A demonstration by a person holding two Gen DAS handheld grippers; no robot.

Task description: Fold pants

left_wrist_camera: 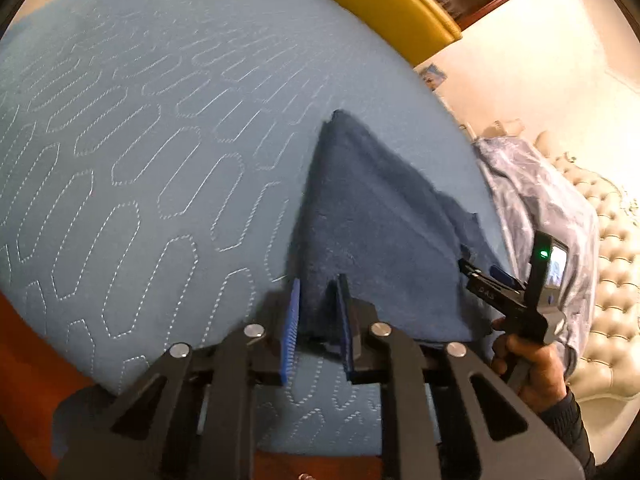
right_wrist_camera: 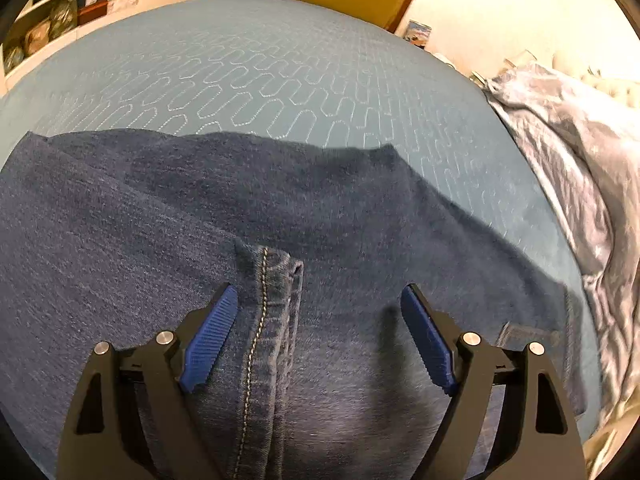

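Denim pants (right_wrist_camera: 280, 216) near the quilted bed's (left_wrist_camera: 140, 120) right edge look heavy, limp, thick-seamed; left gripper (left_wrist_camera: 318, 312) pinches an edge fold, right gripper (right_wrist_camera: 320, 320) gapes wide, holding nothing, over the stitched seam (right_wrist_camera: 260, 320).

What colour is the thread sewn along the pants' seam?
Pale yellowish-white stitching on the blue denim pants, clearest in the right wrist view.

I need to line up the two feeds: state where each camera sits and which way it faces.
Left wrist: on the left gripper, looking down along jaws pinching the jeans edge; the right gripper and the hand holding it show.
Right wrist: on the right gripper, jaws wide over the jeans' stitched seam.
Shared: jeans, blue quilted cover, yellow chair.
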